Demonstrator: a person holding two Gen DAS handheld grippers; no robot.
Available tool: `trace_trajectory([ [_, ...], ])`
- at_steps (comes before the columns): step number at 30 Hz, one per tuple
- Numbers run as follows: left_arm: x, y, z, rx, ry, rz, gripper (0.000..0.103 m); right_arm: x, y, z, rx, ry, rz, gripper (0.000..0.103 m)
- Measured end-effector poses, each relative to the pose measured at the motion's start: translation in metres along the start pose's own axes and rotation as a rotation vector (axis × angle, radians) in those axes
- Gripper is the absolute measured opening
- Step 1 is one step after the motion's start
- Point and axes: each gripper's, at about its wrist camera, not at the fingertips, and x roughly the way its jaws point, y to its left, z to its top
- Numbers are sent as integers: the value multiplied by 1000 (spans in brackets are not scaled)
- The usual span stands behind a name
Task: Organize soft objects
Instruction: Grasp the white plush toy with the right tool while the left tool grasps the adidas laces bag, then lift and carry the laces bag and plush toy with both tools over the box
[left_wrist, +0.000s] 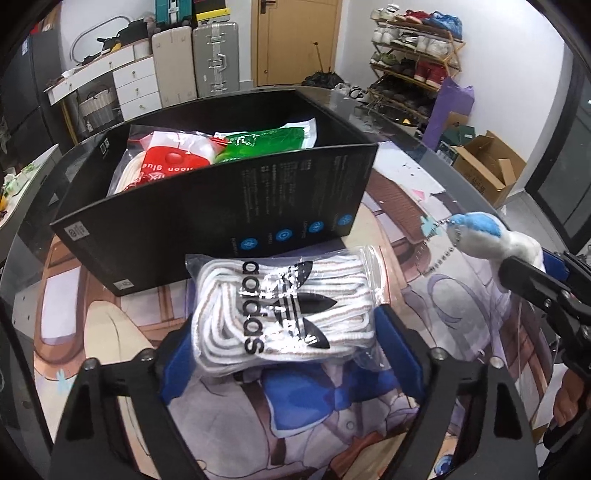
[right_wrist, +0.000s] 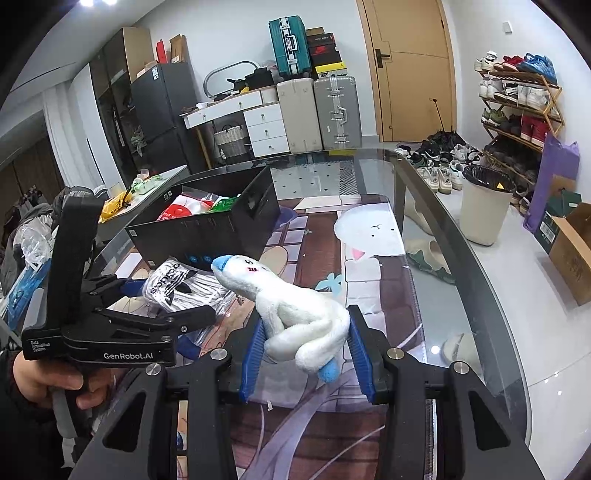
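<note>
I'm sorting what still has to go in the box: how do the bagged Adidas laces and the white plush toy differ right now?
The bagged laces lie flat on the table mat, sealed in clear plastic; the plush toy is bare fabric, lifted off the mat. The left gripper straddles the laces without clearly pressing them; the right gripper is clamped on the toy. The laces carry a black logo; the toy has blue tips. Both are white, soft, and outside the black box.

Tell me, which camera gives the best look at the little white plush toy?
The right wrist view: the plush toy fills the middle, clamped between the right gripper pads. The left wrist view catches only its blue-tipped end at the right edge.
</note>
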Motion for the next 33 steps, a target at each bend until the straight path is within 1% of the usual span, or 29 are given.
trace_trajectory([
  [1,-1,0,-1,5,-3,-7,79,-1,1,0,-4,-2,-1,43],
  [6,-11,5,-7,12,-13,-37,74,-3,4,1,-12,-7,-1,43],
  [15,-41,25,-24,-36,-74,-56,73,-6,13,4,-29,-18,1,43],
  [22,-70,48,-30,-84,-150,-52,73,-10,25,11,-57,-32,6,43],
  [30,-97,70,-22,-135,-235,-36,73,-11,43,27,-94,-57,18,43],
  [33,-103,74,-14,-143,-264,-25,73,-8,52,37,-104,-66,21,43],
])
